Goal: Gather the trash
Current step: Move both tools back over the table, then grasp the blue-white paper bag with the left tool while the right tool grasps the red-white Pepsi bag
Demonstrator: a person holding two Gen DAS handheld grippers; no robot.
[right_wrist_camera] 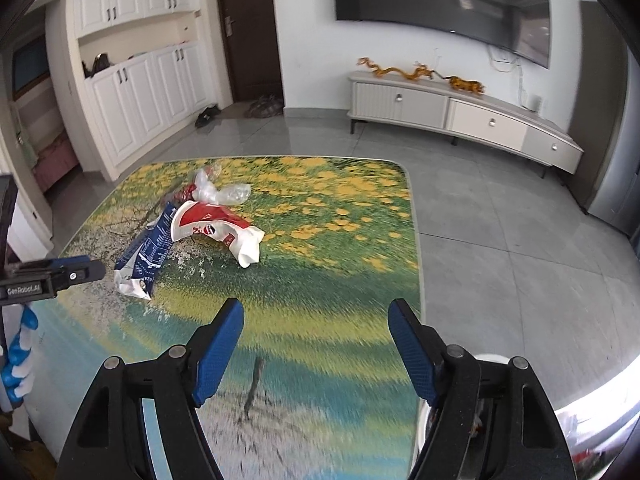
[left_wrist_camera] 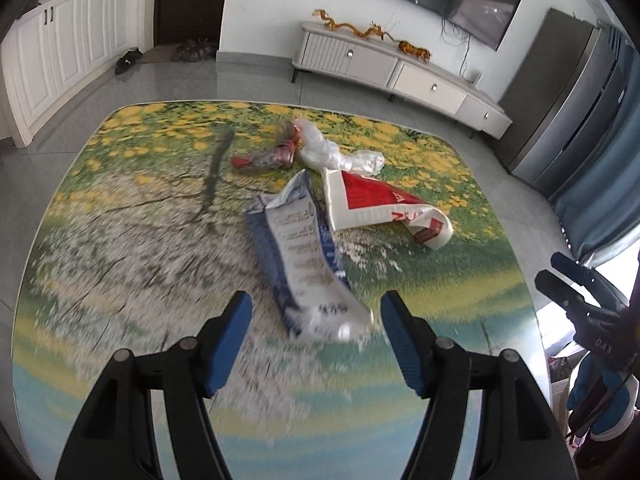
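The blue-and-white wrapper is found nearest on the flower-printed worktop, touching a red-and-white wrapper. The left tongs are spread wide around its near end, presumably for grasping; the right tongs are held open, empty.

Right gripper hangs over the near end of the flower-print worktop, jaws spread wide, nothing between them. Trash sits bunched at the far left: a blue-and-white bag, a red-and-white wrapper touching it, clear crumpled plastic just behind. Left gripper pokes in beside the blue bag.
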